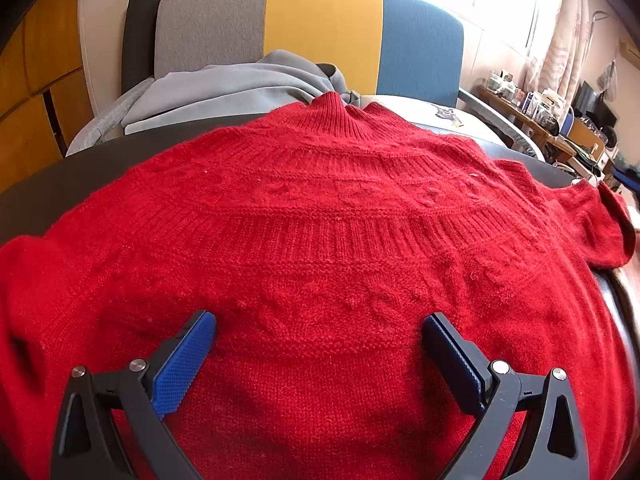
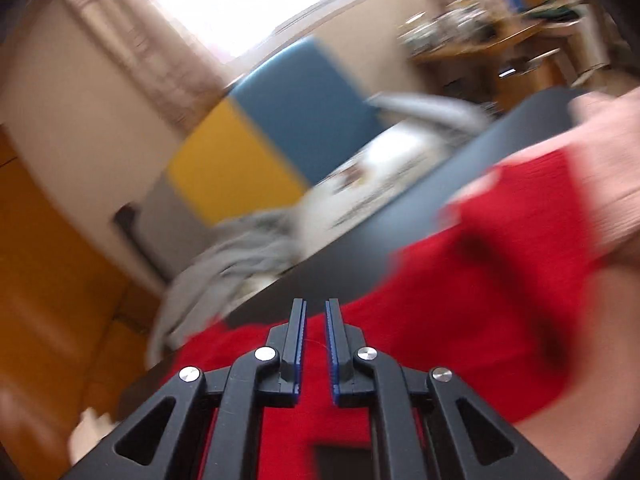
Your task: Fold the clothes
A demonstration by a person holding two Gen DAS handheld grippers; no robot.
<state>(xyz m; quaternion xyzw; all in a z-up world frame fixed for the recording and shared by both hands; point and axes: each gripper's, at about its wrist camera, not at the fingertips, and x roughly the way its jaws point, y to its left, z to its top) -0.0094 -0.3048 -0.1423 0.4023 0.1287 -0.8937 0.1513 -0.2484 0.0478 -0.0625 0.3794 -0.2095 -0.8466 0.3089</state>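
Red sweater (image 1: 320, 240) lies spread flat on dark tabletop (image 1: 60, 176), collar away from the left wrist camera, knit yoke pattern facing up. One sleeve runs off to the right edge of the tabletop, its cuff folded over near the corner.

Left gripper (image 1: 319, 326) hangs over the sweater's lower body, jaws spread wide, blue pads facing inward, nothing between them. Cannot tell if the tips touch the knit.

Right gripper (image 2: 316, 312) view is tilted and motion-blurred. Jaws nearly pressed together, only a narrow slit between the blue pads, and no cloth visible in the slit. Red sweater sits under and beyond the fingers; the tabletop edge crosses just past the tips. Cannot tell if a thin fold is caught lower down.

A blurred hand or arm of the person (image 2: 608, 168) shows at right in the right wrist view, over the sweater's far part.

Behind the tabletop: grey garment (image 1: 240, 84) heaped on a seat, against a backrest with grey, yellow (image 1: 324, 28) and blue panels. Some white item with print lies beside the grey garment. Window with curtain (image 1: 560, 40) at right, cluttered desk (image 1: 540, 120) below it. Wooden cabinet at far left.
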